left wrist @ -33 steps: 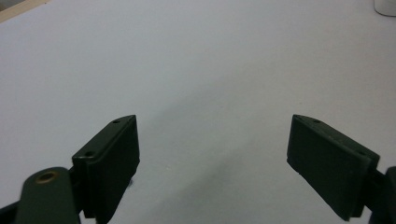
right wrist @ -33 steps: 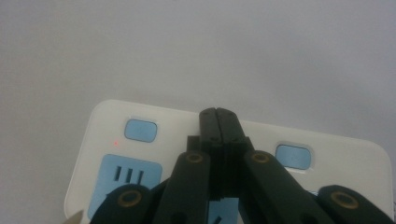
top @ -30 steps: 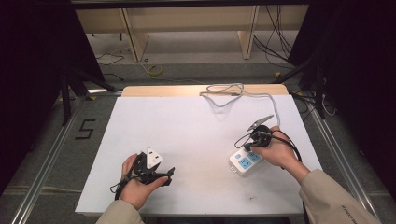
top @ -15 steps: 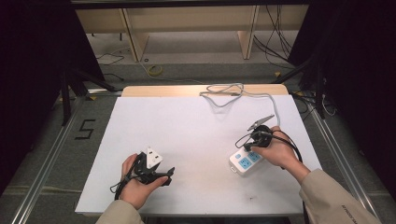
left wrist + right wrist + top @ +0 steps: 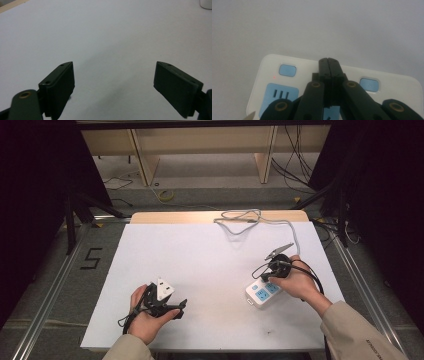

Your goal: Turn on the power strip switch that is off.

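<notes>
Your widest free room is the bare middle of the white table [image 5: 200, 260], from 9 to 12 o'clock. At 4 o'clock the power strip [image 5: 262, 294] blocks the way; its grey cord [image 5: 240, 217] loops across 1 o'clock at the far edge.

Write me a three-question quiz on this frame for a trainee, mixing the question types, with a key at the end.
1. True or false: the right tongs are pressed shut above the white power strip.
2. Multiple choice: what lies between the jaws of the left tongs? A) a plug B) a cable C) nothing, only the bare white table beyond them.
3. Fill in: in the high view, the grey cable is bunched near the table's ___ edge.

Key:
1. True: the two jaws meet with no gap, over the strip between its two blue buttons.
2. C: the jaws stand wide apart.
3. Far.
</notes>
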